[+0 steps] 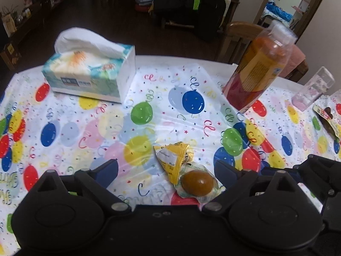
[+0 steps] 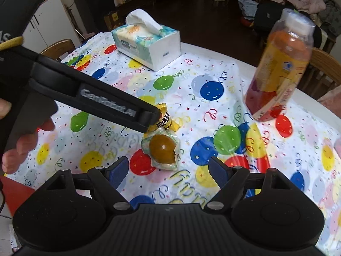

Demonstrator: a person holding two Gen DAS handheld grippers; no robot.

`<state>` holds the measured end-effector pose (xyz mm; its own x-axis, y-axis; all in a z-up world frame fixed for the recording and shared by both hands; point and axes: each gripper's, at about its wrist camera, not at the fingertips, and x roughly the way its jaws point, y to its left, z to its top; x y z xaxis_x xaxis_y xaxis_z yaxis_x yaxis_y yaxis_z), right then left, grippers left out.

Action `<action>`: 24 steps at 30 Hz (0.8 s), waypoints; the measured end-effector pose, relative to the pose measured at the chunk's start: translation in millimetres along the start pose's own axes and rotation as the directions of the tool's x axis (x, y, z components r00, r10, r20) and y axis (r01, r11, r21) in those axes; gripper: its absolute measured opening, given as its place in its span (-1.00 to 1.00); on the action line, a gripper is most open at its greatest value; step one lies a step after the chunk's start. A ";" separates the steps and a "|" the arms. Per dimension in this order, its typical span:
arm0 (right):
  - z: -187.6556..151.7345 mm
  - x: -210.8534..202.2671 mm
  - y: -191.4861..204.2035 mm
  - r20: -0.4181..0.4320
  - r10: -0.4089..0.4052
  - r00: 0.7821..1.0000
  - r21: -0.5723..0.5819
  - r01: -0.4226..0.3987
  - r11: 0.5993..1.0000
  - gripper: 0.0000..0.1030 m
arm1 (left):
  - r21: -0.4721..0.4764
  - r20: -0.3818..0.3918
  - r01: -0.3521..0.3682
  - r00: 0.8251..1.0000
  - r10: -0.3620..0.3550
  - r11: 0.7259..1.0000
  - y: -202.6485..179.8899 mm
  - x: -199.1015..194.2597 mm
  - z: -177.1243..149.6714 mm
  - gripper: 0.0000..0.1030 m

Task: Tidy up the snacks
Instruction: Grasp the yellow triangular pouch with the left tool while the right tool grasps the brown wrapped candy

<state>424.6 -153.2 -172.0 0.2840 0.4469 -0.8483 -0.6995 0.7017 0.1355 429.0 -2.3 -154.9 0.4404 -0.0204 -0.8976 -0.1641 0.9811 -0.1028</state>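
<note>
A brown egg-shaped snack in a clear wrapper (image 1: pixel 197 182) (image 2: pixel 162 149) lies on the balloon tablecloth (image 1: pixel 149 98) (image 2: pixel 213 68), touching a yellow snack packet (image 1: pixel 175 160) (image 2: pixel 168 120). My left gripper (image 1: pixel 166 170) is open, and both snacks lie between its blue pads. From the right wrist view, one left finger (image 2: pixel 147 115) reaches in from the left and covers part of the yellow packet. My right gripper (image 2: pixel 169 170) is open just short of the brown snack. An orange drink bottle (image 1: pixel 255 72) (image 2: pixel 281 68) stands to the right.
A tissue box (image 1: pixel 91 72) (image 2: pixel 147 40) sits at the far left. A clear plastic box (image 1: pixel 313 87) and another snack packet (image 1: pixel 328 117) lie at the right edge. Wooden chairs (image 1: pixel 238 34) (image 2: pixel 324 68) stand around the table. A hand (image 2: pixel 21 140) holds the left gripper.
</note>
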 end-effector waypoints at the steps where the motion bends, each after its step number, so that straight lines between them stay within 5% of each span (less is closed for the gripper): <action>1: 0.8 4.5 -1.3 0.000 0.006 1.000 0.001 -0.006 1.000 0.59 | -0.001 -0.008 -0.002 1.000 0.002 1.000 -0.5 5.4 0.8 0.83; 16: 12.3 50.1 -5.1 -0.011 0.022 1.000 -0.012 -0.022 1.000 0.25 | -0.039 -0.089 0.031 0.995 -0.035 0.999 -1.1 58.3 10.0 0.46; 24: 10.6 58.8 0.4 -0.017 0.012 1.000 -0.022 -0.013 1.000 -0.04 | -0.085 -0.100 0.060 0.993 -0.069 0.995 2.6 68.4 11.8 0.08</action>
<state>448.0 -120.7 -216.4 0.2645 0.4463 -0.8549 -0.7174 0.6835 0.1348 469.1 1.1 -211.5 0.3598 -0.1071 -0.9269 -0.2116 0.9582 -0.1928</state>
